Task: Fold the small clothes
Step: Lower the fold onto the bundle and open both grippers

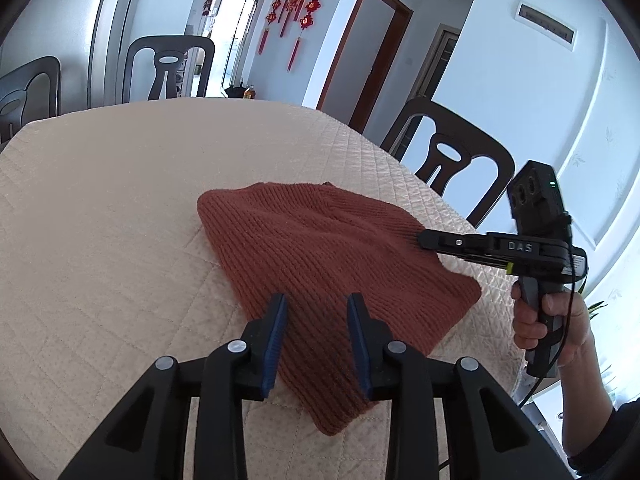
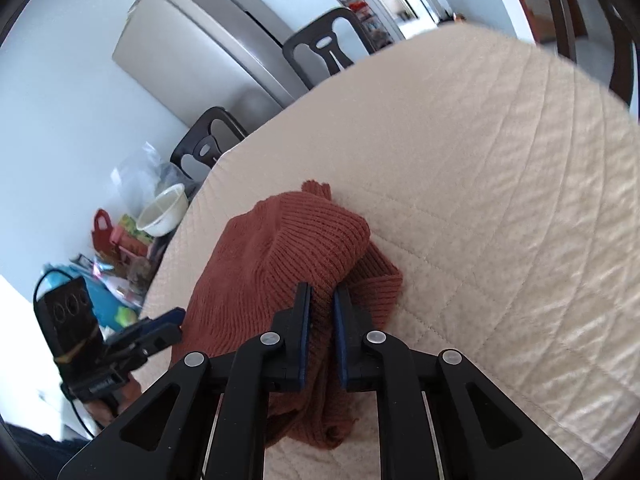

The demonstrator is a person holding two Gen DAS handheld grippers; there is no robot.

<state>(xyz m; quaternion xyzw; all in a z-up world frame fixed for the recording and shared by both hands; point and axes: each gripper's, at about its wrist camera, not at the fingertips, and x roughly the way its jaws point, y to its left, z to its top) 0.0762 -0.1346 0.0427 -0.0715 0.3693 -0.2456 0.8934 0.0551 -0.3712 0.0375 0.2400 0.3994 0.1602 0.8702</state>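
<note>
A rust-red ribbed knit garment (image 1: 320,264) lies on the beige quilted table cover (image 1: 100,220), partly folded over itself. My left gripper (image 1: 316,304) is open and empty, its blue pads just above the garment's near edge. My right gripper (image 2: 322,300) is shut on a fold of the garment (image 2: 304,248) and lifts that edge a little. The right gripper also shows in the left wrist view (image 1: 424,238), pinching the garment's right side. The left gripper shows in the right wrist view (image 2: 160,328), at the garment's left edge.
Dark wooden chairs (image 1: 452,160) stand around the table. A steel fridge (image 2: 208,36) stands at the back. A white bowl (image 2: 164,212) and clutter sit on a side surface beyond the table's left edge. The table cover (image 2: 500,200) stretches wide to the right.
</note>
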